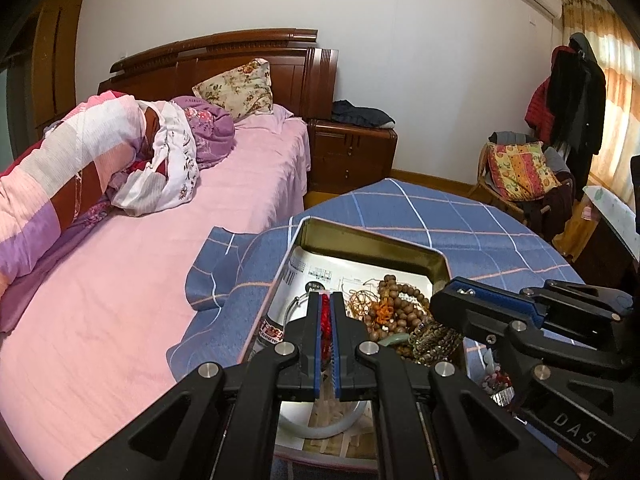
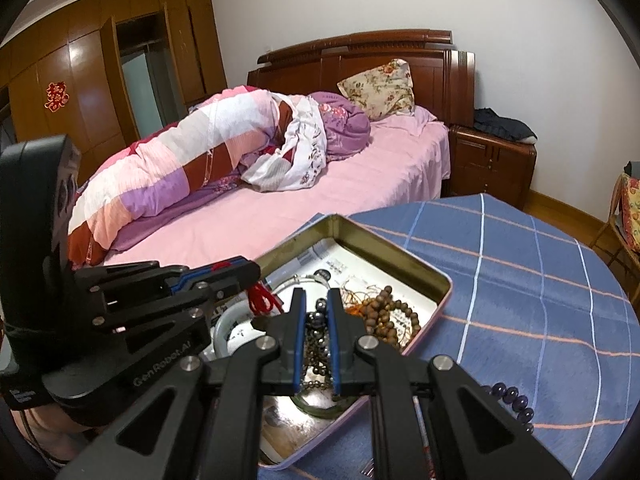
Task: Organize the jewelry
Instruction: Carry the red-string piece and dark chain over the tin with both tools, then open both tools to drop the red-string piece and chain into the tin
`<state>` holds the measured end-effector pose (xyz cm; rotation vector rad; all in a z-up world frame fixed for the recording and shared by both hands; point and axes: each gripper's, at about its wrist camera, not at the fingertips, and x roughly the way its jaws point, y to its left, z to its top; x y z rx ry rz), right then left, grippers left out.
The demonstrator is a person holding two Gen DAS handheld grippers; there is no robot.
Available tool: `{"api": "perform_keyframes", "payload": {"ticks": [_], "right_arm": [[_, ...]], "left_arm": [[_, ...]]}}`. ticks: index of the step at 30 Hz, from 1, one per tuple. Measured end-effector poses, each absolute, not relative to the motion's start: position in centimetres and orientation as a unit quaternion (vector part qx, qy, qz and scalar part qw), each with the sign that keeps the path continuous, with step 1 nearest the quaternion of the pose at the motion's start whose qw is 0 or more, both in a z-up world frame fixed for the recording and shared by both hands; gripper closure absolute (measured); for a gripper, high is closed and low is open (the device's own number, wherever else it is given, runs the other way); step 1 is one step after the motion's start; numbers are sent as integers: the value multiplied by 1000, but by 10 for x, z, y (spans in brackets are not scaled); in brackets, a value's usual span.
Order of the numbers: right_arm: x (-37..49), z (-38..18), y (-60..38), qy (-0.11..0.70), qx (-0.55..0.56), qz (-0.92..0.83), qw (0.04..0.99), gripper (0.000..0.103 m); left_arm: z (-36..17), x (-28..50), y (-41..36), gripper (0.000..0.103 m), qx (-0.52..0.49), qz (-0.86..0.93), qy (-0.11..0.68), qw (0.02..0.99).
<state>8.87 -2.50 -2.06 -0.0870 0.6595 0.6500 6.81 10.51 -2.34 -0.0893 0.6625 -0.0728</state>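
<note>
Nearest the lens in the left wrist view, the left gripper (image 1: pixel 329 300) is pinching a red tasselled cord (image 1: pixel 326 318) between its two blue-lined fingers, the gap narrow and filled by the thread. From the right wrist view the same red tassel (image 2: pixel 262 298) is hanging just below the left gripper's tip, over the near-left part of the tin.

The right gripper (image 2: pixel 316 300) is holding its fingers narrow around a strand of dark metallic beads (image 2: pixel 316 332), which is running lengthwise down the slot between the pads, its long axis lined up with the fingers. Whether the pads are truly biting on the strand or only flanking it cannot be told for certain, though it looks gripped.

Both tools are hovering over the open metal tin (image 2: pixel 400 252), which is sitting on the blue checked cloth (image 2: pixel 520 280) and is lined with printed paper. A heap of brown wooden beads (image 2: pixel 384 312) is lying just right of and beyond the right gripper's fingers, touching an orange cord tangle (image 1: pixel 382 308). A white bangle (image 2: pixel 236 332) is lying between the two grippers, nearer the left one. A purple bead string (image 2: pixel 514 400) is lying outside the tin on the cloth, to the right gripper's own side, so that arm is likely the nearer for it.
</note>
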Motion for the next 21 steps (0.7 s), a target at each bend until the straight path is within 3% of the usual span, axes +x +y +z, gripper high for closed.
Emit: {"api": "perform_keyframes", "payload": {"ticks": [21], "right_arm": [[96, -49, -19, 352, -51, 305, 884, 90]], "left_arm": [[-43, 75, 111, 100, -47, -28, 350, 935]]}}
